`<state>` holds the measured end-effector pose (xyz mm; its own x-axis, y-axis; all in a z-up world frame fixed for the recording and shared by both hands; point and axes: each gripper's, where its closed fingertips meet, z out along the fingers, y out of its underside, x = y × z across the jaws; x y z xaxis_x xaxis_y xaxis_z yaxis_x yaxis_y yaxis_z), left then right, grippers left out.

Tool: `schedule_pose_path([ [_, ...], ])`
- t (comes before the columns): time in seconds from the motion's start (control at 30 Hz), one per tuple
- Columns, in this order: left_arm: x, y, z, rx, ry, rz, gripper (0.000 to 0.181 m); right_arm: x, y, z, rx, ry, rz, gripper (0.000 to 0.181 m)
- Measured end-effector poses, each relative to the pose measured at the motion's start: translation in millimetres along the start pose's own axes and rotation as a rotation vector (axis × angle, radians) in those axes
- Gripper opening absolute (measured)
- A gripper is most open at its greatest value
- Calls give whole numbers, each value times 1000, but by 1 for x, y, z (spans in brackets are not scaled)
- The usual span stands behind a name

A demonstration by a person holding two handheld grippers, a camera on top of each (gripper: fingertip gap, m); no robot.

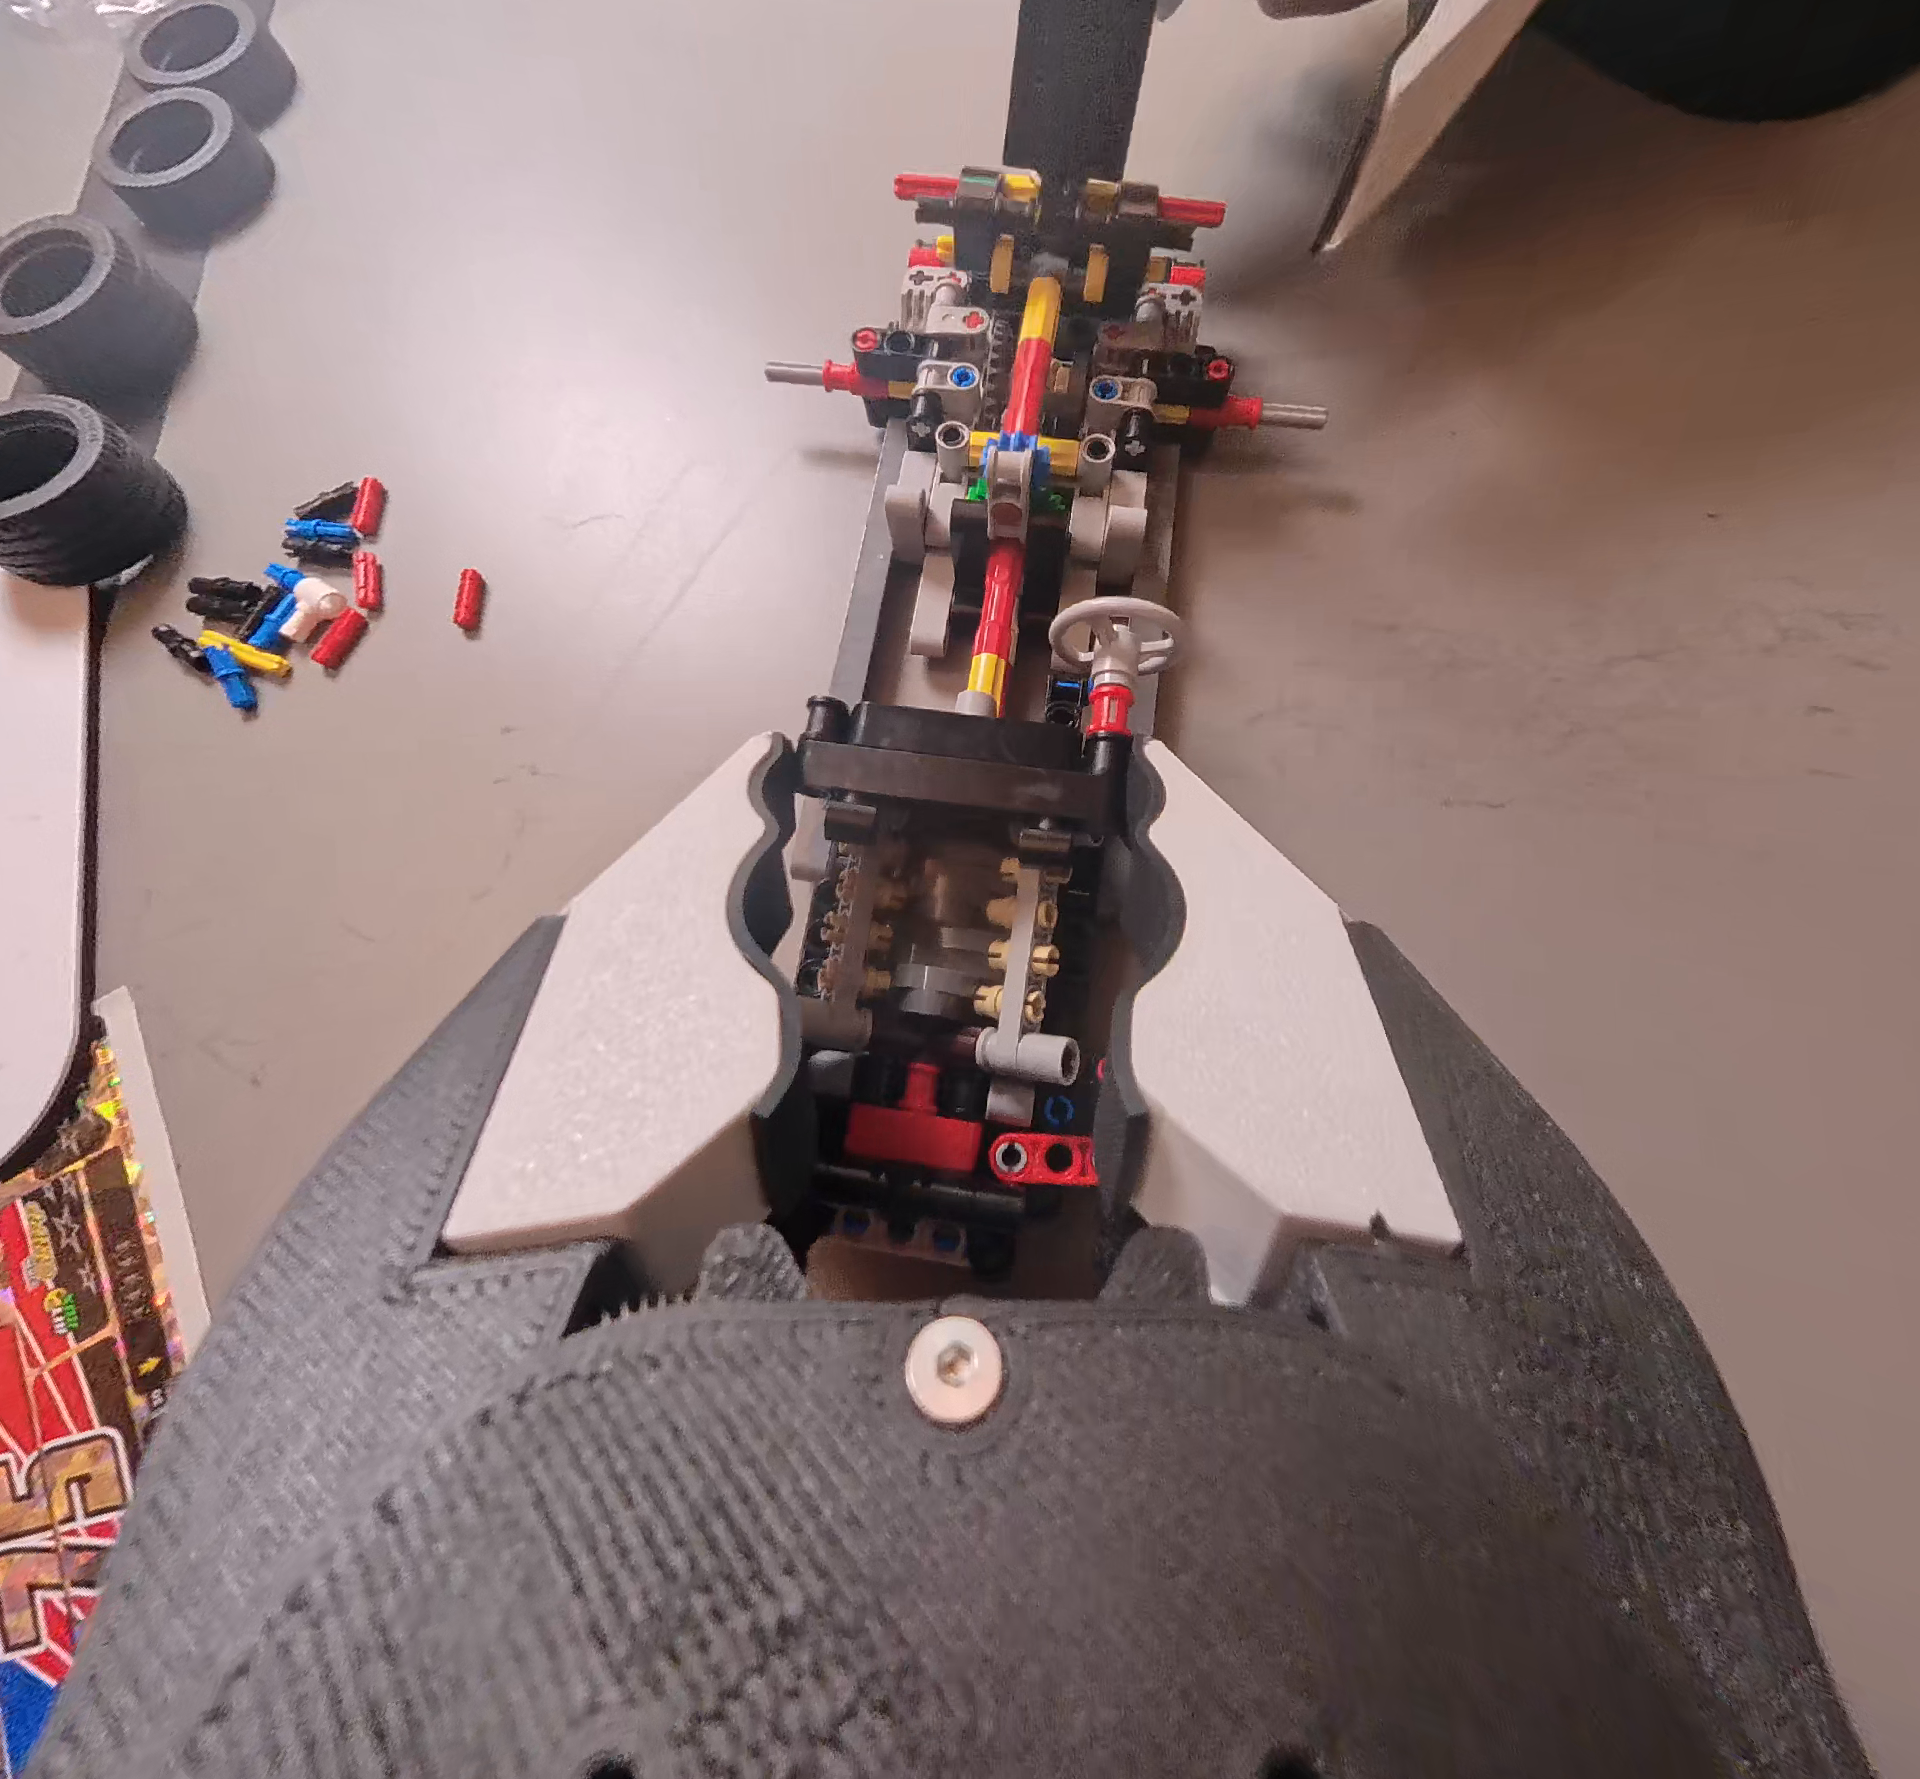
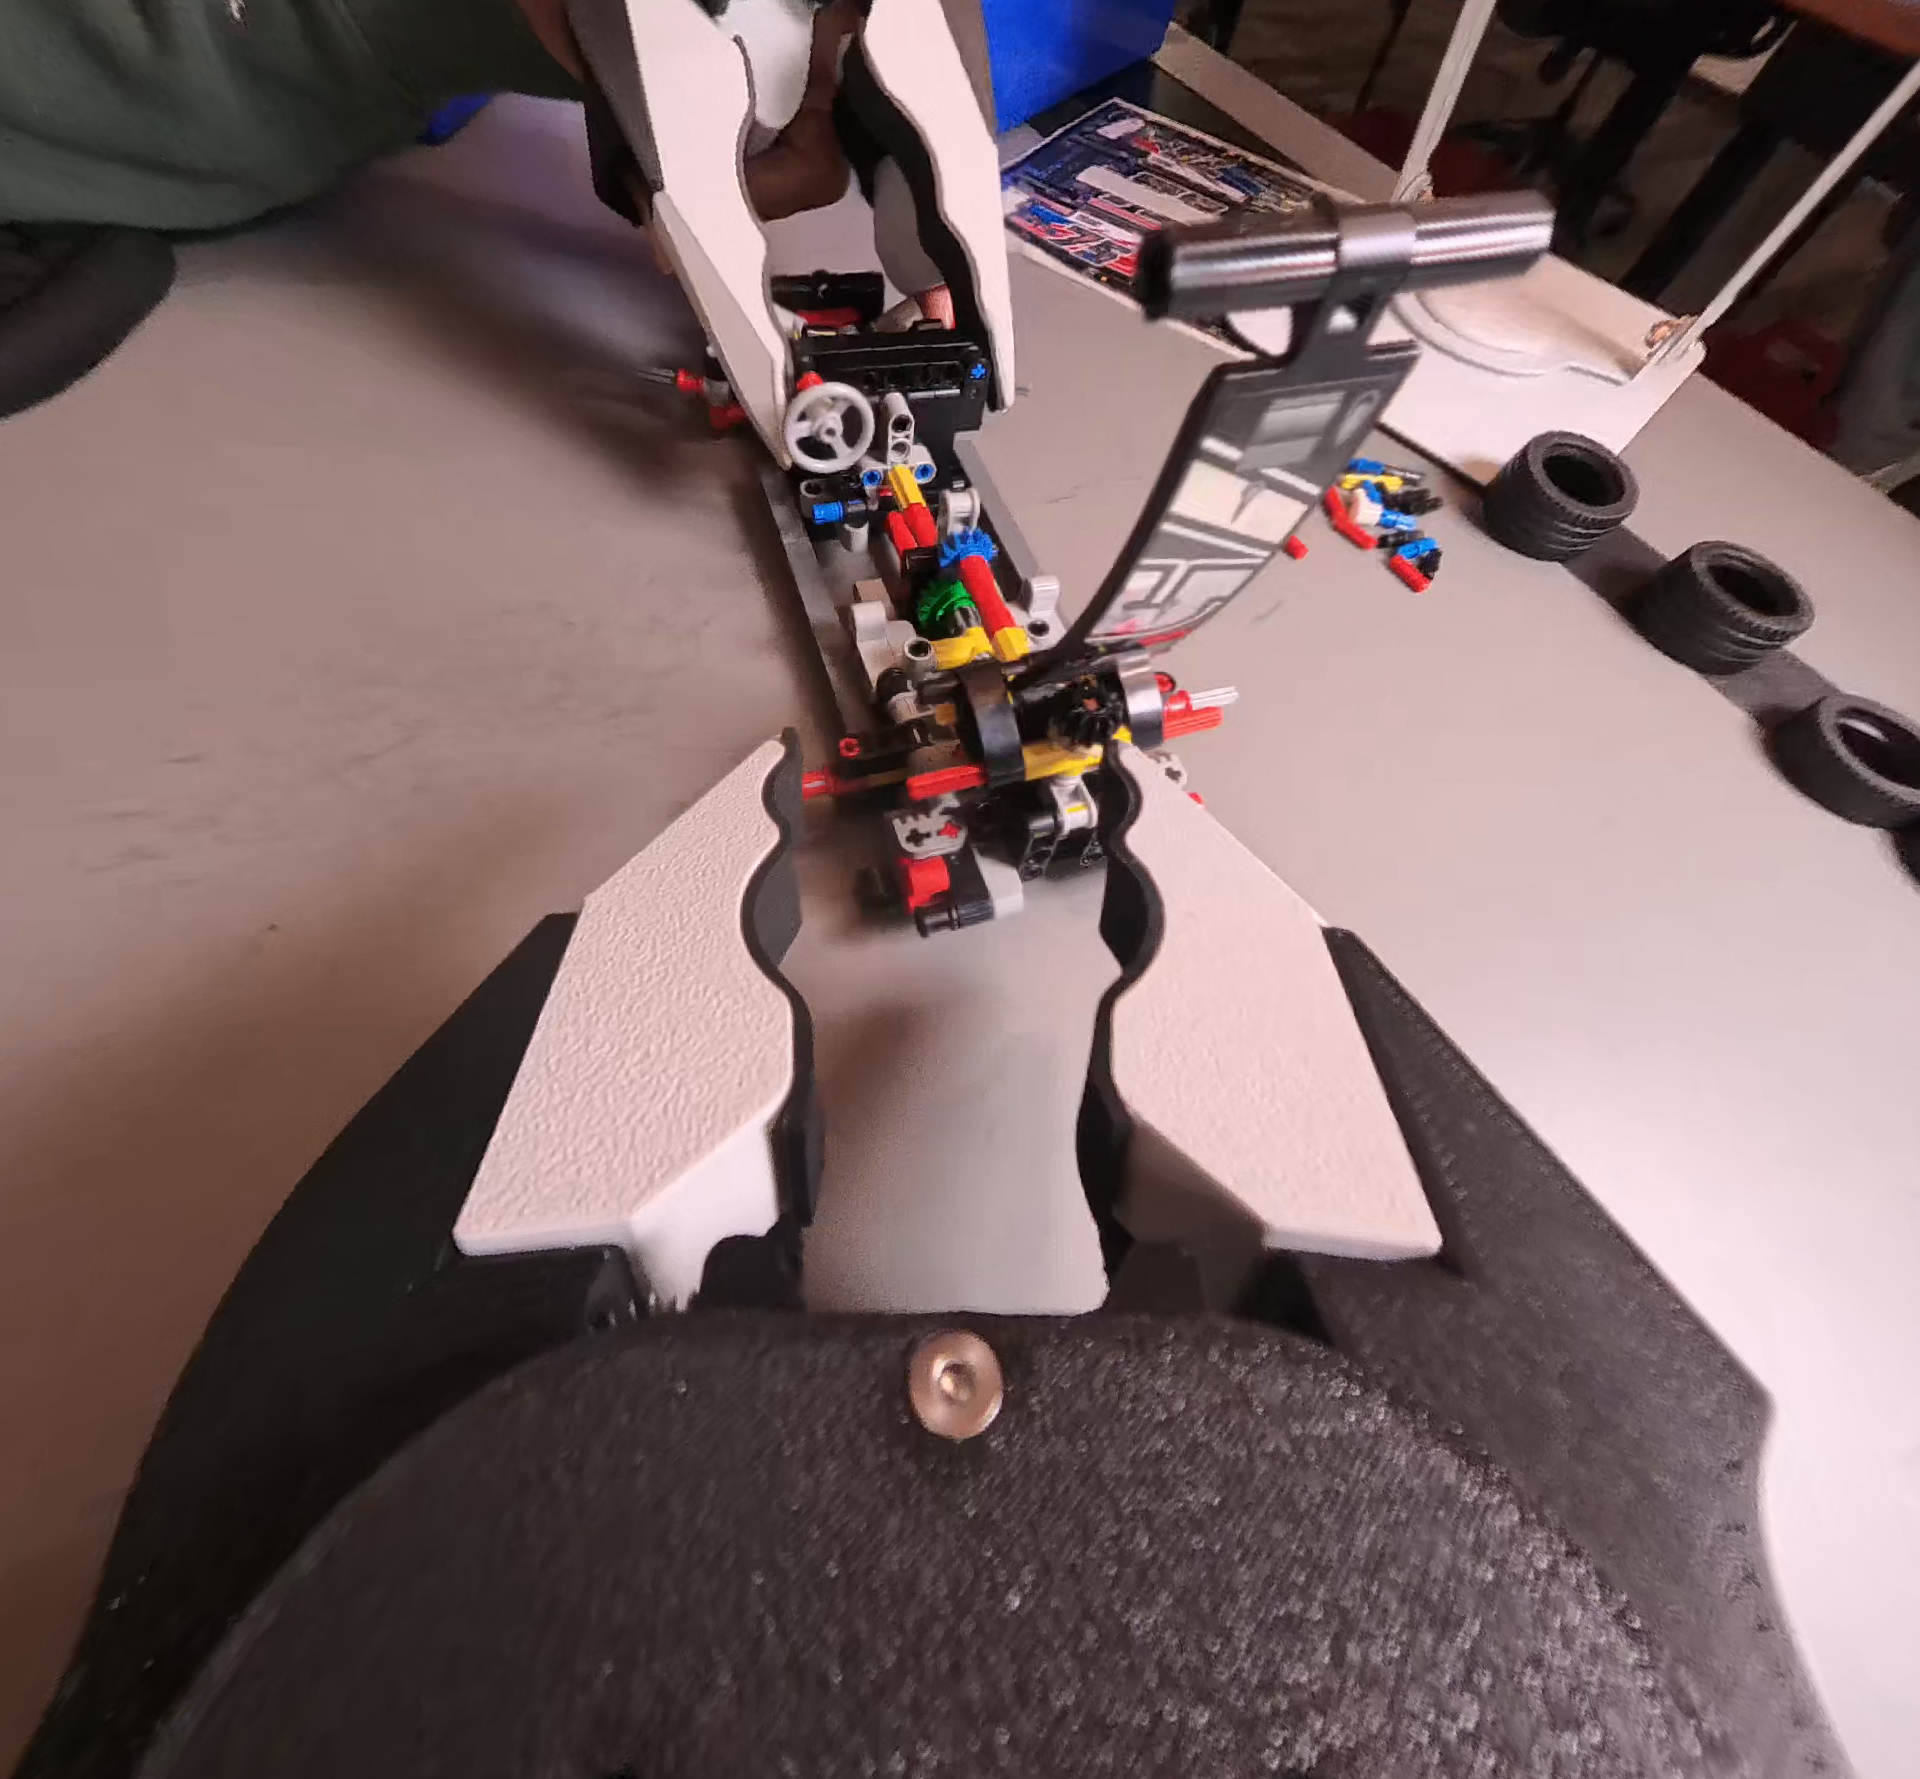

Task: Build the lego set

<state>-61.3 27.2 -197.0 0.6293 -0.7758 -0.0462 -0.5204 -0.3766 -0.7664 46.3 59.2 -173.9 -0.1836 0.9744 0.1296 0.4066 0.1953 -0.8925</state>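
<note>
1. The left gripper [image 1: 961, 773] has its jaws closed around the engine end of the lego chassis [image 1: 1023, 524], their tips pressing both sides of the black frame [image 1: 956, 758]. The chassis lies flat on the table [image 1: 1507, 690] and runs straight ahead from these jaws towards the right gripper.
2. To do this step well, I judge the left jaws should keep the chassis flat and square while the far end is worked on; any twist could pop the long red-and-yellow shaft [image 1: 1008, 545].
3. Out to the left of the jaws lie loose pins [image 1: 281, 586] and four tyres [image 1: 94, 306], well apart from the chassis.
4. The right gripper [image 2: 956, 763] has its jaws set fairly wide, straddling the axle end; whether the tips touch the bricks is unclear. A black wing piece [image 2: 1247, 482] slants up beyond the right jaw.
</note>
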Motion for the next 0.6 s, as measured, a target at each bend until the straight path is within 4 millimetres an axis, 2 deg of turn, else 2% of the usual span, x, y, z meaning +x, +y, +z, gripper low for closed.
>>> schedule_pose_path([
  [0.1,-1,-1,2,0,-6,-5,62,7,5,-1,-3,5,29,60],
  [0.23,-1,-1,2,8,-2,-10,62,4,3,5,7,0,27,69],
  [0.6,-3,-1,2,1,-12,-26,62,-2,6,5,-13,11,-18,65],
])
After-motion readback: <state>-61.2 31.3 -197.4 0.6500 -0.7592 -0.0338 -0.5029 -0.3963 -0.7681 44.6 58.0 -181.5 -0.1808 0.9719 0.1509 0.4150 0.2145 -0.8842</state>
